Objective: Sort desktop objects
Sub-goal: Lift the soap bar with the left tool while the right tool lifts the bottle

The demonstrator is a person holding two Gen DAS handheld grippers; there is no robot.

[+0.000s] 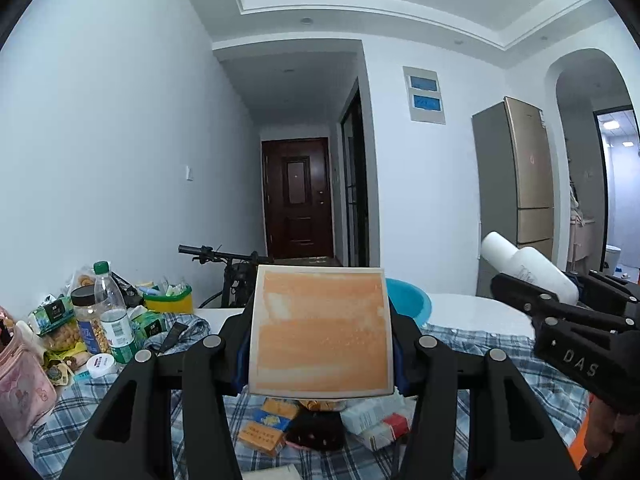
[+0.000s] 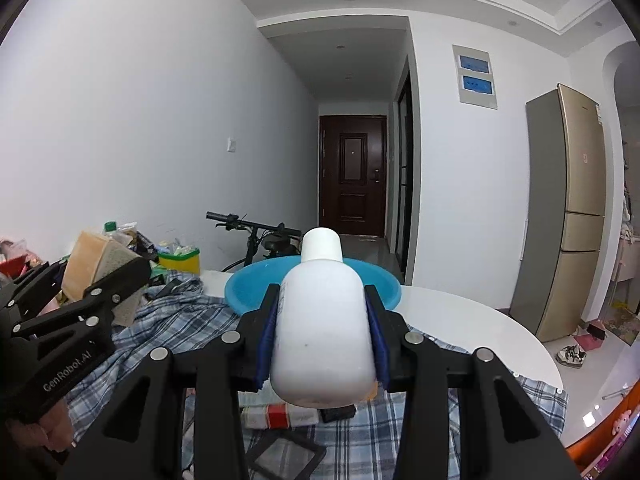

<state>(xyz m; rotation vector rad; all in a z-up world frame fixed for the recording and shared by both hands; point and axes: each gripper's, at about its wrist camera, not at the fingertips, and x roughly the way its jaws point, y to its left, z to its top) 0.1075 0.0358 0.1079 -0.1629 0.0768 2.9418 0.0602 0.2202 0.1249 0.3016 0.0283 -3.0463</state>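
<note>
My left gripper (image 1: 320, 356) is shut on an orange sponge pad (image 1: 320, 328), held upright above the checked cloth (image 1: 140, 408). It also shows at the left of the right wrist view (image 2: 108, 280), where the sponge (image 2: 88, 264) looks thick and tan. My right gripper (image 2: 322, 344) is shut on a white plastic bottle (image 2: 322, 328), cap pointing forward toward the blue basin (image 2: 248, 292). In the left wrist view that bottle (image 1: 528, 268) and right gripper (image 1: 560, 300) are at the right, raised over the table.
Small boxes (image 1: 268, 424) and a white-red box (image 1: 376, 424) lie on the cloth below the sponge. Jars, a water bottle (image 1: 114, 316), snack packs and a pink pouch (image 1: 20, 384) crowd the left. A yellow-green bin (image 2: 180, 258) stands behind. The white round table (image 2: 480, 320) extends right.
</note>
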